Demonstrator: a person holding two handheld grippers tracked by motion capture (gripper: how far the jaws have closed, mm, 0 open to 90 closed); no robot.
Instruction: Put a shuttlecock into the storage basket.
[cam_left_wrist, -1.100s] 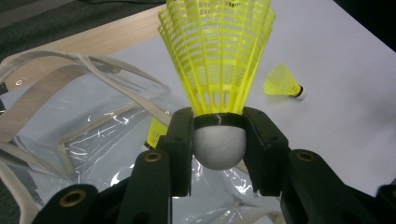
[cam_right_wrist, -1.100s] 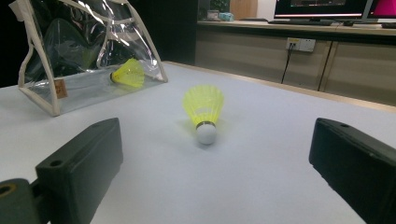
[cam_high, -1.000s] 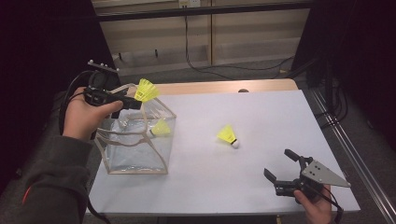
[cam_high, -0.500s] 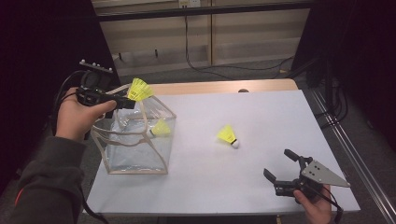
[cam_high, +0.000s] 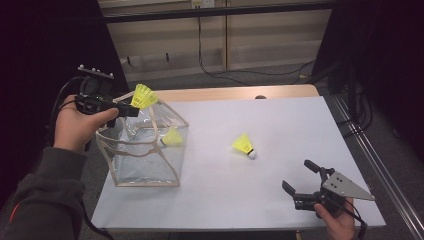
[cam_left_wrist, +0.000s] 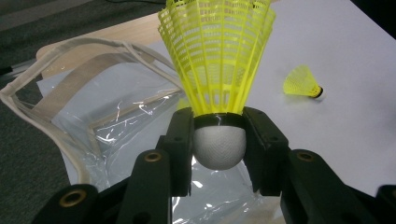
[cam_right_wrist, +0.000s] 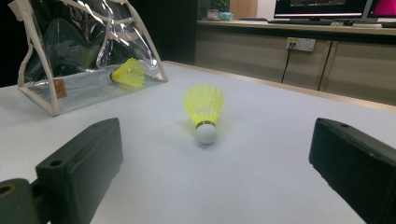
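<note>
Left gripper (cam_high: 131, 111) jaws clamp a yellow shuttlecock (cam_left_wrist: 217, 60) by its cork, skirt pointing away, right over the clear bag (cam_high: 145, 150) mouth (drop goes straight down). Right gripper (cam_high: 300, 182) jaws released, nearer the loose shuttlecock (cam_high: 243, 145) right of the bag.

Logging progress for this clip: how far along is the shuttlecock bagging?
Done: one shuttlecock lies inside the clear bag. In hand: the left tongs grip a second shuttlecock by its cork above the bag. Left: a third shuttlecock lies on the table, ahead of the open right tongs.
</note>
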